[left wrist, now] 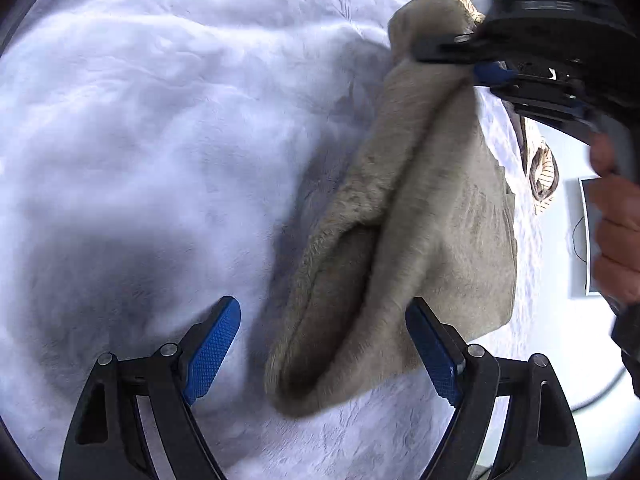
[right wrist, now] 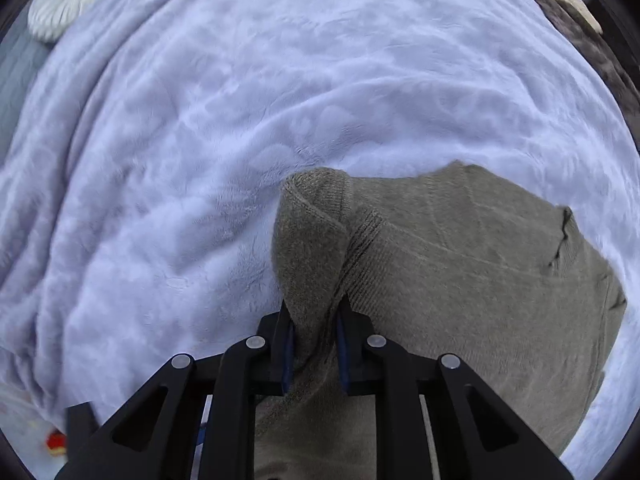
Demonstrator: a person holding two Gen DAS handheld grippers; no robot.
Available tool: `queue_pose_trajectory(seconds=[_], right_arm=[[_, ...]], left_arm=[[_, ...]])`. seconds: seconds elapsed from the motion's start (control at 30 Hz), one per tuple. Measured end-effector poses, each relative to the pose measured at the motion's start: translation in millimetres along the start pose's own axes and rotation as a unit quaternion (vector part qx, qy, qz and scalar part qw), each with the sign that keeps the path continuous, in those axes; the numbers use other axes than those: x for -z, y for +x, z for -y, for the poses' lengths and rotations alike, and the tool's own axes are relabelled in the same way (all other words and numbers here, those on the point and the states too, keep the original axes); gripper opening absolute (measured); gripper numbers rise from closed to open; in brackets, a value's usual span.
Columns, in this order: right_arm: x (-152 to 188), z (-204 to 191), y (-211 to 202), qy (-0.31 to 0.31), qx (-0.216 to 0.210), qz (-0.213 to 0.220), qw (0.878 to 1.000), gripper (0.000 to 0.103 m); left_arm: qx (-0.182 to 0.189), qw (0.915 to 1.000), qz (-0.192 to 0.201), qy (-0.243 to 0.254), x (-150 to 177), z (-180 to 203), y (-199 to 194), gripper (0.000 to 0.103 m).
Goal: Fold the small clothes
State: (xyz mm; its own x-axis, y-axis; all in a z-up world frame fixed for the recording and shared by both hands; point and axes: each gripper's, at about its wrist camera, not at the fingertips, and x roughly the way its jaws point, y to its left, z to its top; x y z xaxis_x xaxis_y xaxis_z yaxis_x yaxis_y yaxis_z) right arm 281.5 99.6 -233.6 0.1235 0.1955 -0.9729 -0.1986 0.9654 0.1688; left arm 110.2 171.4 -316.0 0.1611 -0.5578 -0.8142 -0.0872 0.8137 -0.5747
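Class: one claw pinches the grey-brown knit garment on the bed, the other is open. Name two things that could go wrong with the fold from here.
1. The right claw pinches only a bunched ridge of the garment; it may slip out.
2. The left claw is open beside the folded end, so that end could sag and skew the fold on the soft blanket.

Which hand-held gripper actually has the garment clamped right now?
The right hand-held gripper: its pads pinch a bunched fold of the grey-brown knit garment. The left hand-held gripper stands wide open, pads clear of the cloth.

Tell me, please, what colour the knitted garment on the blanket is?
A plain greyish-brown (taupe); the knitted garment shows best in the right wrist view.
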Motion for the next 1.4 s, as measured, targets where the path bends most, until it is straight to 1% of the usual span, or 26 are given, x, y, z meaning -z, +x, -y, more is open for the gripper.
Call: queue_pose_trajectory(seconds=[0.07,0.13,0.17,0.2,0.23,0.27,0.3,0.43,0.53,0.57,0.67,0.7,0.73,0.83,0.9,1.07,1.23,1.4], right_arm=[[0.3,6.7,-6.0,-0.004,-0.007,0.003,1.000,0.018],[-0.9,8.3,-11.0,-0.010,-0.015,0.005,1.000,0.018],[-4.6,9.9,-14.1,-0.013,-0.020,0.006,1.000,0.018],[-2.4,17.0,-17.1,-0.016,-0.024,0.007,1.000,0.018],[-5.7,19.6,-19.1,-0.019,-0.027,0.007,0.999,0.018],[-4.5,21.3,-23.1,-0.022,-0.030,0.009,0.999,0.017],[-6.4,24.6,-28.1,-0.025,-0.034,0.012,0.999,0.017],[-6.2,40.2,-45.2,-0.017,-0.050,0.019,0.998,0.017],[-4.5,51.6,-57.3,-0.017,-0.062,0.026,0.998,0.017],[-3.9,55.6,-61.4,-0.017,-0.067,0.027,0.997,0.017],[-2.9,64.9,-70.0,-0.016,-0.082,0.029,0.996,0.017],[-2.8,67.8,-72.3,-0.016,-0.087,0.029,0.996,0.017],[-2.6,70.2,-74.3,-0.018,-0.091,0.029,0.995,0.017],[-2.0,78.7,-82.7,-0.026,-0.109,0.027,0.993,0.017],[-1.6,84.7,-91.8,-0.037,-0.122,0.028,0.991,0.017],[3.6,104.2,-111.8,-0.054,-0.153,0.035,0.986,0.017],[9.4,136.5,-126.1,-0.049,-0.182,0.045,0.981,0.017],[13.6,169.5,-133.3,-0.039,-0.202,0.048,0.977,0.017]], left_arm=[[-0.009,0.9998,0.003,0.018,-0.4,12.0,6.3,0.085],[-0.017,0.9990,-0.006,0.040,-1.3,26.7,17.2,0.055],[-0.021,0.9984,-0.020,0.047,-0.1,33.8,22.3,0.034],[-0.022,0.9982,-0.024,0.051,-1.2,41.0,22.9,0.021],[-0.028,0.9978,-0.020,0.056,1.1,48.1,20.8,0.018],[-0.041,0.9972,-0.015,0.060,2.2,54.4,17.9,0.018],[-0.051,0.9966,-0.009,0.065,3.9,63.8,14.4,0.015],[-0.096,0.9920,0.014,0.081,15.1,105.2,4.0,0.015],[-0.133,0.9867,0.020,0.091,15.3,126.6,-1.5,0.015],[-0.141,0.9856,0.020,0.092,17.7,124.9,-6.0,0.015],[-0.171,0.9802,0.024,0.097,18.9,146.6,-5.6,0.015],[-0.182,0.9781,0.024,0.099,20.2,151.5,-6.9,0.013],[-0.189,0.9768,0.025,0.099,22.7,150.2,-9.0,0.013],[-0.209,0.9729,0.025,0.095,28.9,170.5,-11.4,0.013],[-0.223,0.9696,0.028,0.097,36.6,175.2,-19.9,0.013],[-0.268,0.9560,0.033,0.115,49.6,208.2,-17.9,0.013],[-0.290,0.9485,0.037,0.122,58.5,236.1,-13.2,0.013],[-0.308,0.9411,0.035,0.134,65.6,260.8,-1.3,0.013]])
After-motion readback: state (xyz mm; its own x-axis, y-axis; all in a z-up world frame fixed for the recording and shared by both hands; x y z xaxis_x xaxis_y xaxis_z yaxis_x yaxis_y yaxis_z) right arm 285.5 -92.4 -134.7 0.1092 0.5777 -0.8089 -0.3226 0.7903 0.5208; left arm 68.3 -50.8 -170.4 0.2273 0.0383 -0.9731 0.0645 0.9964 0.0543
